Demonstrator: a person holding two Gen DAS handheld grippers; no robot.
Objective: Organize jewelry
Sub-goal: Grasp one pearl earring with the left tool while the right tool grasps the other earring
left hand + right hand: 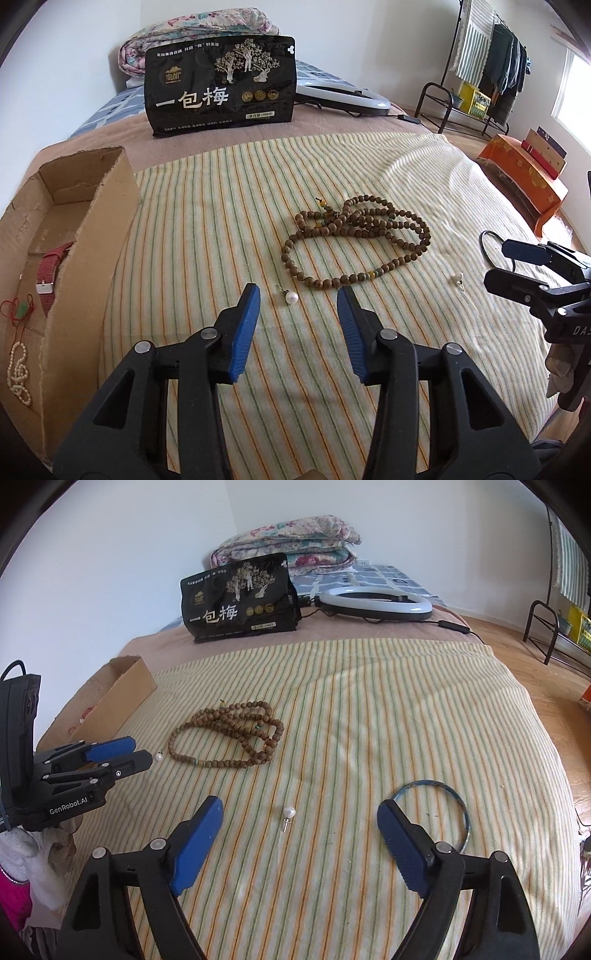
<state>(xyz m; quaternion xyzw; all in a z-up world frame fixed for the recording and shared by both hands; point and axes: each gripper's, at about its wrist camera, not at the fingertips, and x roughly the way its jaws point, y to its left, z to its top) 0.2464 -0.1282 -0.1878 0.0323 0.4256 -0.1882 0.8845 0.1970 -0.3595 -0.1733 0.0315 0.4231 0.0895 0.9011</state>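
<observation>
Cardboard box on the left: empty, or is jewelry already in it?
Not empty. The cardboard box is open-topped and holds a red watch strap, a red cord with a green charm and a pearl strand.

Home bedroom, bed [369,701], folded quilt [295,539], clothes rack [495,66]

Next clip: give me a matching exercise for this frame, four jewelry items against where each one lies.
Items:
1. wooden bead necklace
2. red watch strap
3. thin bangle
4. pearl earring

Places:
A. inside the cardboard box
B. between the open fingers of the right tool
C. coiled mid-bed on the striped blanket
D. beside the right tool's right finger

Pairs: 1-C, 2-A, 3-D, 4-B
</observation>
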